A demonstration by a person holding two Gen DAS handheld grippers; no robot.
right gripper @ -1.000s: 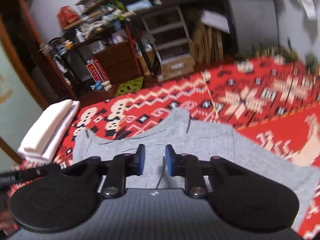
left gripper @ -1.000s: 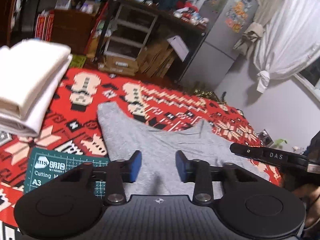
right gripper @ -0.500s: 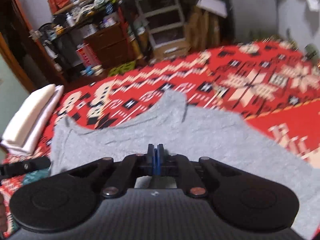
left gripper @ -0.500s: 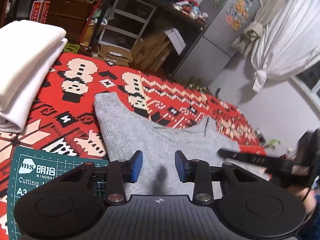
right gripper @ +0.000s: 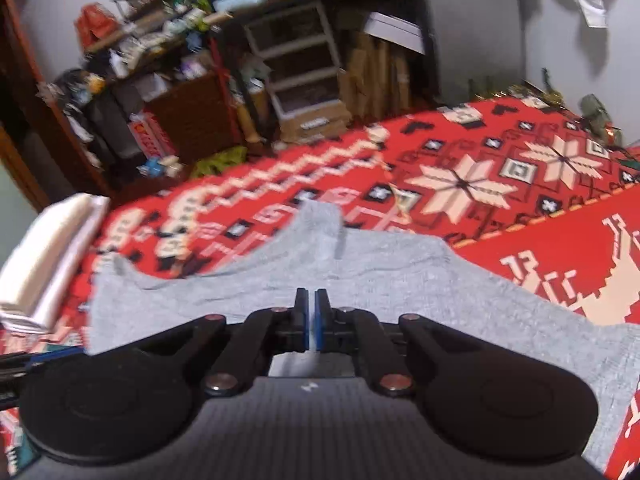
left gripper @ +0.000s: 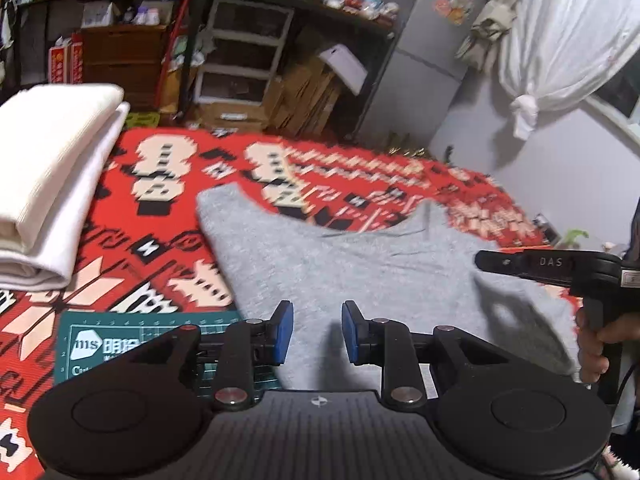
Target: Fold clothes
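Left view: my left claw (left gripper: pixel 316 332) hangs wide open and empty over the near hem of the grey shirt (left gripper: pixel 360 272), which lies flat on the red blanket (left gripper: pixel 168 200); the folded white stack (left gripper: pixel 52 168) sits at ten o'clock.

Right view: my right claw (right gripper: pixel 311 324), open a second ago, has snapped closed, probably pinching the shirt (right gripper: pixel 400 280) hem, though blur hides the cloth. The fold can start.

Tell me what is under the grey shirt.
The grey shirt lies on the red patterned blanket. Its near left edge overlaps a corner of the green cutting mat. Whatever else lies beneath the cloth is covered.
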